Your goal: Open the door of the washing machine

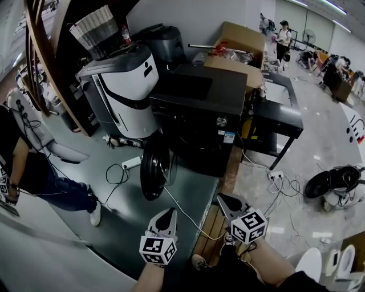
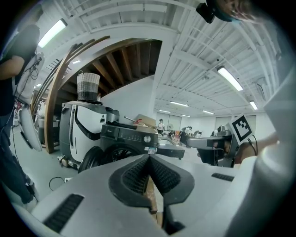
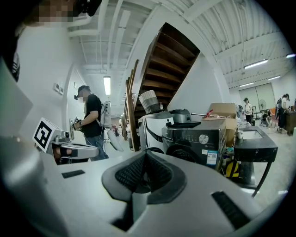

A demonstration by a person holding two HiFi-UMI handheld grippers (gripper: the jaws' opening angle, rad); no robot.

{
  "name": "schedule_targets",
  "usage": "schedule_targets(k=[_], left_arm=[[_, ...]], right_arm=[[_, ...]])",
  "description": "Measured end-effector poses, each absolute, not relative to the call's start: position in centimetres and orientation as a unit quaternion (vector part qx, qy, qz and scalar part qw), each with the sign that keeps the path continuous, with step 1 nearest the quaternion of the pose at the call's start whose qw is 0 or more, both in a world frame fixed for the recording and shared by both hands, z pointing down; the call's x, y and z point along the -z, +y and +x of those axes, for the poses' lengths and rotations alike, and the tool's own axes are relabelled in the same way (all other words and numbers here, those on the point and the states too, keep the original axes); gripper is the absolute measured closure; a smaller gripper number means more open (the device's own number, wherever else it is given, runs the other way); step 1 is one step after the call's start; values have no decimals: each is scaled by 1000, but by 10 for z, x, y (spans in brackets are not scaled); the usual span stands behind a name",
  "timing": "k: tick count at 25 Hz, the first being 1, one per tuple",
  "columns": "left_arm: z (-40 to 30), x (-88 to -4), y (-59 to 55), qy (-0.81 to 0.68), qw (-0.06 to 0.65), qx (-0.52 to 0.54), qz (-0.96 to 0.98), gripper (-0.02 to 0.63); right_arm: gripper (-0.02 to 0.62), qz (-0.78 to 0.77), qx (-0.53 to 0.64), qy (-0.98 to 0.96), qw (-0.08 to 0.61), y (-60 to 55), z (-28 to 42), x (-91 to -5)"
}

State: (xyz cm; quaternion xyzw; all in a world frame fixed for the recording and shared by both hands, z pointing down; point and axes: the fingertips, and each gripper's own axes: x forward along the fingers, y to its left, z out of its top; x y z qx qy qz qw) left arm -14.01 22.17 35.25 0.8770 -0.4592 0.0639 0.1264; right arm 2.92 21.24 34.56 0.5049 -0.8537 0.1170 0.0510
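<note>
Washing machine door point(image 1: 155, 171) stands swung open, well ahead of left gripper point(image 1: 166, 215) and right gripper point(image 1: 227, 201); both jaws closed, empty.

- A pale, glossy floor point(image 1: 319, 142) spread to the right, with loose cables point(image 1: 285, 183) on it.
- A wooden staircase point(image 3: 169, 60) rose beside a white wall point(image 1: 194, 17).
- Strip lights point(image 2: 230, 77) lit the ribbed ceiling point(image 2: 194, 69).
- A black counter point(image 1: 279, 114) stood near a cardboard box point(image 1: 242, 40).

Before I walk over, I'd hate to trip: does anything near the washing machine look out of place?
The black front-loading washing machine has its round dark door swung open; a white power strip lies loose on the floor beside it.
</note>
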Motion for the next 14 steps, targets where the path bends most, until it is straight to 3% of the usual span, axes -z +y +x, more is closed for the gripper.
schedule_targets(k=[14], left_arm=[[-142,-352,225,-463,125,-64,875,589]], right_arm=[[578,499,-113,-858,55,213,26,-343]])
